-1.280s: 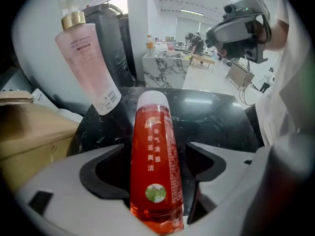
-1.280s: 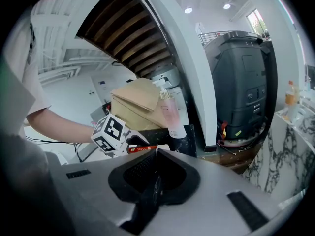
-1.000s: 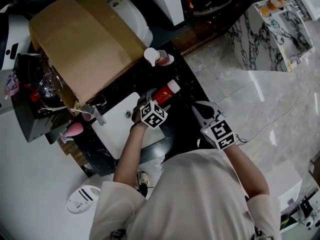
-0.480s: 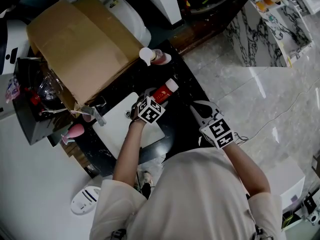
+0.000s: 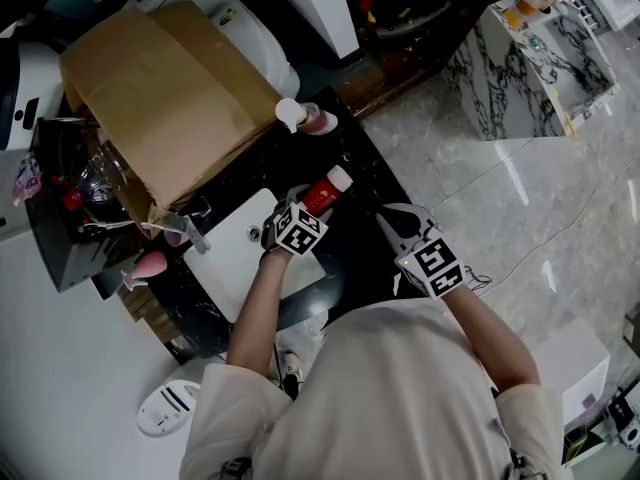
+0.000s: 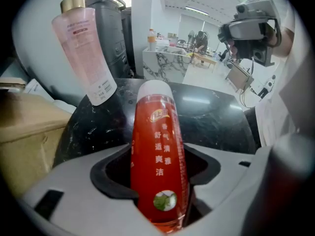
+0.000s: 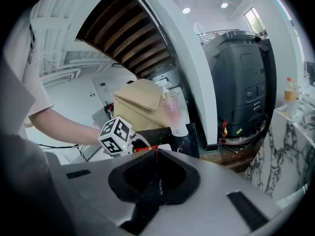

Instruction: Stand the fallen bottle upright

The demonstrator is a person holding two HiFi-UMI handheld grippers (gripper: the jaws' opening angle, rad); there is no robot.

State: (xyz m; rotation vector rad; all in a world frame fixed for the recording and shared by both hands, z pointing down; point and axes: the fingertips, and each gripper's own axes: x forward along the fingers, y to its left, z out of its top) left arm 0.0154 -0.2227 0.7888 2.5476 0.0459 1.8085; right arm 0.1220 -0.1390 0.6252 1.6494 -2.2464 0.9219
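**Left jaws close on the fallen bottle**

Closing is the only real change since a moment ago: the left gripper (image 5: 308,203) sits at the same spot over the counter, but its jaws have just been drawing in, and the red bottle (image 6: 157,151) is right between them. Look along those jaws and the black pads now sit against both sides of the bottle's body, low down near its base, so it is clamped.

And the bottle is not up yet. It lies on its side on the black counter (image 5: 372,243), just beside the corner of the white sink (image 5: 235,263), with its white cap (image 5: 340,178) aimed away from the person and toward the back of the counter.

Over to the right gripper (image 5: 392,218): it hangs above the counter's near edge, well apart from the bottle, jaws pressed together with nothing in them.

Further out, a pink bottle (image 6: 86,53) with a gold cap stands at the far end of the counter, past the red one's cap. Beside it, a big cardboard box (image 5: 160,98) leans over the left side, and a tap (image 5: 190,230) pokes out at the sink's edge below it.
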